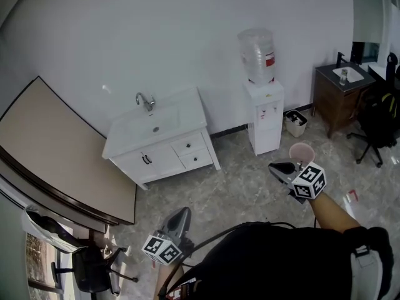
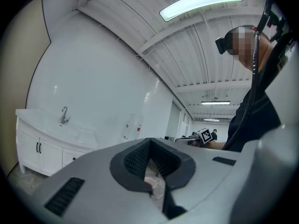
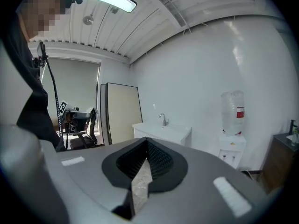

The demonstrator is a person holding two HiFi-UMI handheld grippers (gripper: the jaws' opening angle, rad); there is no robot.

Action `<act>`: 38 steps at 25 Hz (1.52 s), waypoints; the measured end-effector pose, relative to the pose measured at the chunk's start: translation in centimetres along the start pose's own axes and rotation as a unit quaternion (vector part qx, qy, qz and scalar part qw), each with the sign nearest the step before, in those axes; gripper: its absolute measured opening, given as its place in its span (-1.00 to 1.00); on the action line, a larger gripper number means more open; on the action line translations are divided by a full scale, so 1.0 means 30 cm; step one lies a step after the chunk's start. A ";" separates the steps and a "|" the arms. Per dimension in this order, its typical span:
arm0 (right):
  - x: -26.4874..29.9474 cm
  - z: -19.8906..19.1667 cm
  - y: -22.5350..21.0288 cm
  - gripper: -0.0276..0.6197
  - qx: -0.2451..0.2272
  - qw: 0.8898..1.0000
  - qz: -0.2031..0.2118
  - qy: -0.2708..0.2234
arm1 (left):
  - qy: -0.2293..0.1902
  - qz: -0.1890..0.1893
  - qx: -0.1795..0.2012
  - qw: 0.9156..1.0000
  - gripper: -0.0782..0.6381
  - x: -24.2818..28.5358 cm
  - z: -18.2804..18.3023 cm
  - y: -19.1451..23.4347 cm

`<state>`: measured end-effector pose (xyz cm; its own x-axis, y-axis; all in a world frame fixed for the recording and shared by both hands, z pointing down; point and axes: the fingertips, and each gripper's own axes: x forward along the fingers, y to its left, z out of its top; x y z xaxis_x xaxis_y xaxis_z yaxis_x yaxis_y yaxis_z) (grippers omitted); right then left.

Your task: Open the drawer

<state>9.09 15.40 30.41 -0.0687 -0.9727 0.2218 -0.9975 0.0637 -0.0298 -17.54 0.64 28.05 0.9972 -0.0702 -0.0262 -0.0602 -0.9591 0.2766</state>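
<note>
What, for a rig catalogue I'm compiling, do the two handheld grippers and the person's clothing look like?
Both the left gripper and right gripper have grey shells tapering to a point, with black ribbed pads set in a dark notch. Each carries a white cube printed with black square markers. The person wears a black top; a thin dark cable curves across it.

Open floor [image 1: 244, 189] fronts the vanity [image 1: 134, 162], dispenser [image 1: 265, 120] beside it.
</note>
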 end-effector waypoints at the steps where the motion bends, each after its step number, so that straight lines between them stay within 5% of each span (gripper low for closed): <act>1: 0.028 -0.001 0.013 -0.92 0.000 1.000 0.000 0.004 | -0.001 0.000 -0.002 1.000 -0.78 -0.011 0.003 0.034; 14: 0.310 0.015 -0.104 -0.92 -0.001 0.999 0.047 0.019 | -0.001 0.034 -0.023 0.999 -0.78 0.099 -0.006 0.238; 25: 0.490 0.130 -0.541 -0.92 -0.021 0.993 0.116 -0.003 | -0.023 0.113 -0.010 0.993 -0.78 0.460 0.064 0.272; 38: 0.548 0.096 -0.956 -0.92 -0.009 0.991 0.133 0.008 | -0.015 0.129 -0.013 0.991 -0.78 0.865 0.047 0.280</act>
<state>36.61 -3.08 32.10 -0.3298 -0.9170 0.2243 -0.9440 0.3217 -0.0728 7.77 -9.61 28.34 0.9469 -0.3208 0.0195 -0.3115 -0.9010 0.3019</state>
